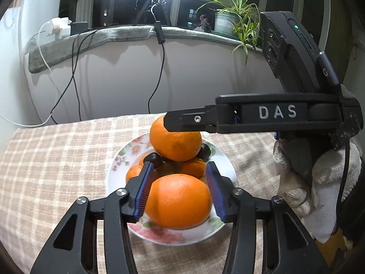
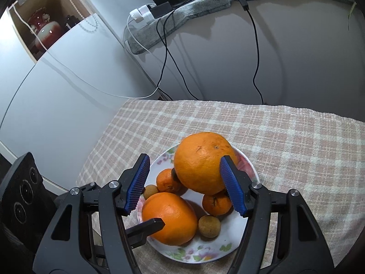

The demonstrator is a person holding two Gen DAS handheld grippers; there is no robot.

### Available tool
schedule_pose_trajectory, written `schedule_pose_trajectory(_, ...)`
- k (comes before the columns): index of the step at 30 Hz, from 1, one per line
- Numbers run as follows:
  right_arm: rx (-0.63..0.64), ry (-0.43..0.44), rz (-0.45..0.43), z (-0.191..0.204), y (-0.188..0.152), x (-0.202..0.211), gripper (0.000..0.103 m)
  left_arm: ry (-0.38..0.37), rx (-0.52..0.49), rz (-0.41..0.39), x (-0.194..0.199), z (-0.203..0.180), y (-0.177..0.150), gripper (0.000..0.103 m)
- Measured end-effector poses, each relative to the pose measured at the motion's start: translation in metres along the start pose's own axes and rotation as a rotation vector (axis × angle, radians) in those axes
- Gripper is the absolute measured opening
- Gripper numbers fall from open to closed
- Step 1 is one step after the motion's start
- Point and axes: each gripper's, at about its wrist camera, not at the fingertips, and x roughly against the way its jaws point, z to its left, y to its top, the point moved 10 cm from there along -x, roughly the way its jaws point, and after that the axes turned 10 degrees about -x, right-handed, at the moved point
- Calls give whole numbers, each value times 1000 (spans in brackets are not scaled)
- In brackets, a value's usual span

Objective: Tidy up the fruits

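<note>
A floral white plate (image 1: 224, 159) (image 2: 237, 235) on the checked tablecloth holds a heap of fruit. My left gripper (image 1: 180, 182) is shut on a large orange (image 1: 178, 202) at the plate's near side; that orange also shows in the right wrist view (image 2: 170, 218). A second large orange (image 1: 175, 145) (image 2: 203, 162) rests on top of small tangerines (image 2: 216, 203) and dark fruits (image 1: 155, 159). My right gripper (image 2: 186, 185) is open above the plate, its right pad beside the top orange, touching or nearly so. It reaches in from the right in the left wrist view (image 1: 189, 119).
The checked tablecloth (image 2: 285, 141) covers the table. Two brown round fruits (image 2: 208, 226) lie on the plate. Behind are a white wall, cables (image 1: 157, 86), a grey-padded sill and a potted plant (image 1: 230, 20). A gloved hand (image 1: 319, 182) holds the right gripper.
</note>
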Motion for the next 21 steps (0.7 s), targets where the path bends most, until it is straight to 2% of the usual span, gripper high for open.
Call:
schedule_pose_trajectory(2,5,1,-6,2,-1,2,67,5,4,0,3,2,-1,48)
schedule_pose_trajectory(4,12,-5,-14,4,-2,3,68,9,9,0,6,5,-3,56)
schedule_pose_trajectory(9,21,-14,-37,5,-5,9,72,21,15,6,10,9,-7,64)
schedule_pose_trajectory(14,-1,-29,-83,-2,-5,19,75,30,29,14,12,16,-11,65)
schedule_pose_trajectory(17,-15,-47,-116,-8,-4,27,82,39,37,19,13,22,-14,71)
schedule_pose_trajectory(21,-37,-63,-145,-16,-3,34,83,48,46,34,10,28,-16,71)
